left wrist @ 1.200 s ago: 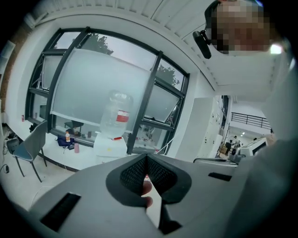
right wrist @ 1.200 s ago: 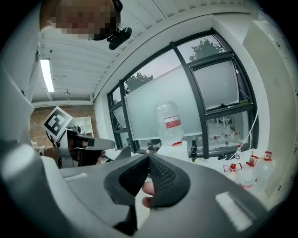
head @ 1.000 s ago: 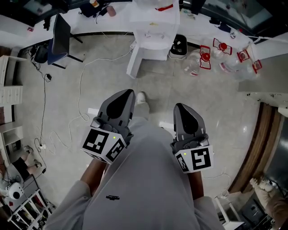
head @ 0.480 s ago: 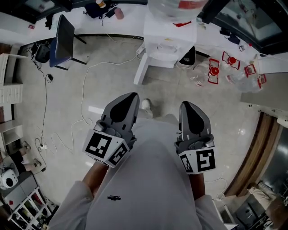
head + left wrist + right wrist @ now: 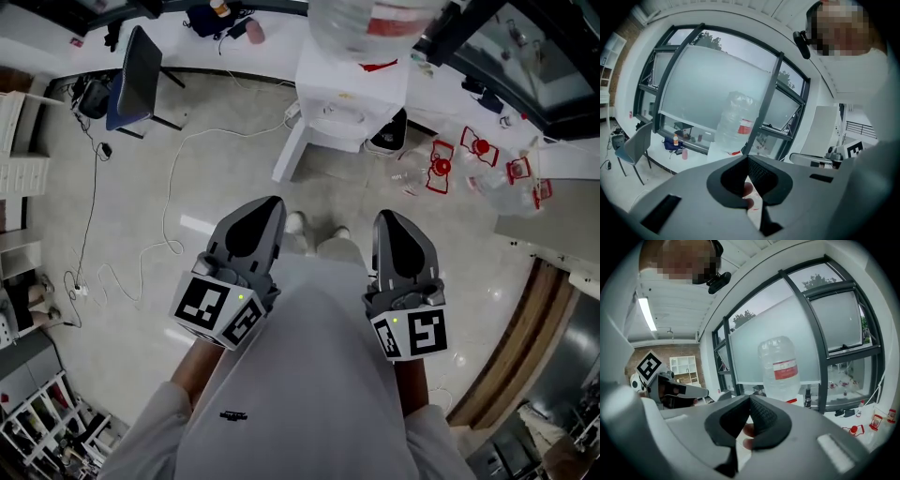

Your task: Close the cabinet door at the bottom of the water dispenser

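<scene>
The white water dispenser (image 5: 352, 84) stands ahead at the top of the head view, with a clear bottle (image 5: 370, 23) on top. Its bottom cabinet door (image 5: 286, 150) hangs open to the left as a white panel. My left gripper (image 5: 267, 204) and right gripper (image 5: 389, 217) are held in front of the person's body, side by side, well short of the dispenser. Both are shut with nothing between the jaws. The left gripper view shows the bottle (image 5: 736, 122) beyond the shut left gripper (image 5: 744, 157). In the right gripper view the bottle (image 5: 780, 364) stands past the right gripper (image 5: 750, 397).
Several empty bottles with red handles (image 5: 469, 159) lie on the floor right of the dispenser. A black bin (image 5: 386, 136) sits against its right side. A chair (image 5: 136, 80) stands at the left, and cables (image 5: 169, 187) trail over the floor. A wooden edge (image 5: 516, 347) runs along the right.
The dispenser has come nearer and lower in the head view as the person and both grippers moved toward it. Both grippers stayed shut.
</scene>
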The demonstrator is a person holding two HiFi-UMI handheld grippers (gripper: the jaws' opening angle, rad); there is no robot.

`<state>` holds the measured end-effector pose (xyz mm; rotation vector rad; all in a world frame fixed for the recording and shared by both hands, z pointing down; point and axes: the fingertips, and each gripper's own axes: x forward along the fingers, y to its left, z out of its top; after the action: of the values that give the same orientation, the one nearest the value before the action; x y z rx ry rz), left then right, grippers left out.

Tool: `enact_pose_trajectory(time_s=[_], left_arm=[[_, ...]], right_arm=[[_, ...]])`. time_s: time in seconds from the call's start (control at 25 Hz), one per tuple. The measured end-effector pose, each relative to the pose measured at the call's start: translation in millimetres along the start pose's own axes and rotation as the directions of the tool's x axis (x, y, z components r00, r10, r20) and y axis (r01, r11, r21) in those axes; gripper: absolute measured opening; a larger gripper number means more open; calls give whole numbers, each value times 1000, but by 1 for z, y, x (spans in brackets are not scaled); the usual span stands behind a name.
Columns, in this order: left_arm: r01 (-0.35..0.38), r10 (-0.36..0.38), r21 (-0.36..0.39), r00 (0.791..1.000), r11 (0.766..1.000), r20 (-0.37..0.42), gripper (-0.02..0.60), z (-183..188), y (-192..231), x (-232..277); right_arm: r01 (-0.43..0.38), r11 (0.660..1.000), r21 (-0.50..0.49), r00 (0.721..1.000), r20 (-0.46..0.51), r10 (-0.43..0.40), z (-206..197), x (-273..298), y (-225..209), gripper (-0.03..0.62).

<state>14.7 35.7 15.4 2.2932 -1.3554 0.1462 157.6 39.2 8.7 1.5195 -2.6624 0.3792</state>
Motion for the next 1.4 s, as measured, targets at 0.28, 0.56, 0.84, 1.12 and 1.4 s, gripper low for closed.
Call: enact_pose_trajectory(time_s=[0.28,0.56,0.84,1.12,1.4], left_arm=[[-82,82,-12,997,997,6,8,-4,5,-6],[-165,166,-52,986,985,1,6,-15,24,-18],[-248,247,-97,969,964,-19,8,-29,49,-25],[-304,299,-154,953,940,-53,6,-53,80,-23],[-353,340,-208,935,912,-96,6,-83,126,-22]], right_arm=[[-64,998,14,998,-25,65,-8,5,-8,9],[-173,985,-5,982,-80,172,-21,27,8,9],[-272,962,-17,952,-153,266,-43,57,24,9],[-375,927,-7,910,-195,366,-64,89,41,9],[-443,897,-7,863,-273,424,-100,131,63,11]])
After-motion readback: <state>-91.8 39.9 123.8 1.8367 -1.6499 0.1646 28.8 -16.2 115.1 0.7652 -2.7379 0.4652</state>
